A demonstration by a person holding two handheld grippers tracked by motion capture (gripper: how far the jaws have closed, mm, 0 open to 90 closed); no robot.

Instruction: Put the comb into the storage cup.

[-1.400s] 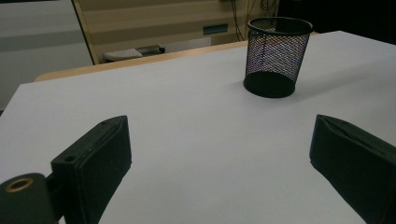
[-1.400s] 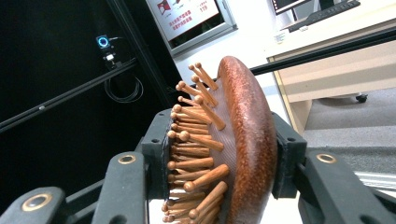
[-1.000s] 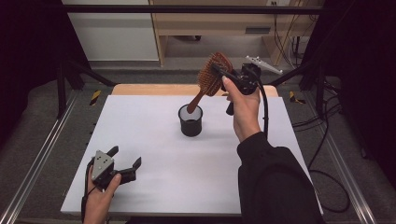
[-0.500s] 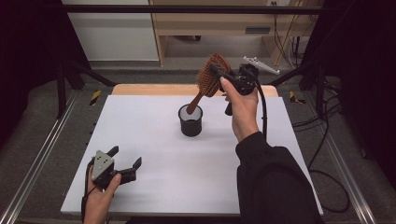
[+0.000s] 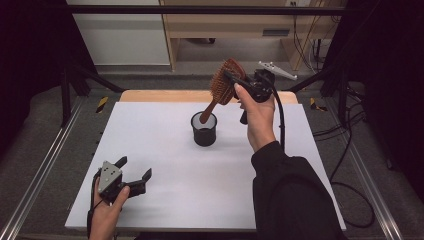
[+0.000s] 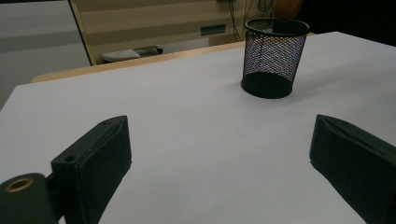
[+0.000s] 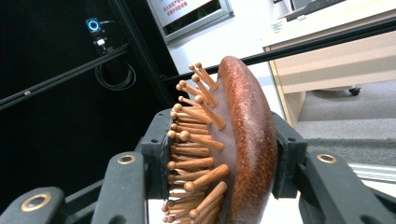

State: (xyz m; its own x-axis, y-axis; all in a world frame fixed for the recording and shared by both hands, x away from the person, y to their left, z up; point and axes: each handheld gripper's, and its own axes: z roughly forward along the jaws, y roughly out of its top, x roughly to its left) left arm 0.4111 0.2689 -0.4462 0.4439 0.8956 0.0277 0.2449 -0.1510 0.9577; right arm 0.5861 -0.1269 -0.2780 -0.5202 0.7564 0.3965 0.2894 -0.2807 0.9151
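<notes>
The right tongs [image 5: 234, 80] are clamped on the head of a reddish-brown wooden paddle hairbrush [image 5: 223, 86] with wooden pins, held in the air above the far middle of the white worktop [image 5: 170, 150]. The brush hangs tilted, its head up by the tongs and its paler handle slanting down so that the tip reaches the mouth of a black wire-mesh cup [image 5: 204, 129]; whether it touches the rim cannot be told. In the right gripper view the right tongs [image 7: 219, 154] press one jaw against the pin side and the other against the smooth, glossy, rounded back of the hairbrush [image 7: 245, 140]; the pins are ball-tipped and set in a pale cushion, detail that the high view does not give.

The left tongs [image 5: 132, 170] rest low near the worktop's near left corner, spread wide and holding nothing. The left gripper view looks between the left tongs [image 6: 219, 163] across bare worktop [image 6: 187, 126] to the mesh cup [image 6: 273, 56], well apart, showing its open weave and solid base.
</notes>
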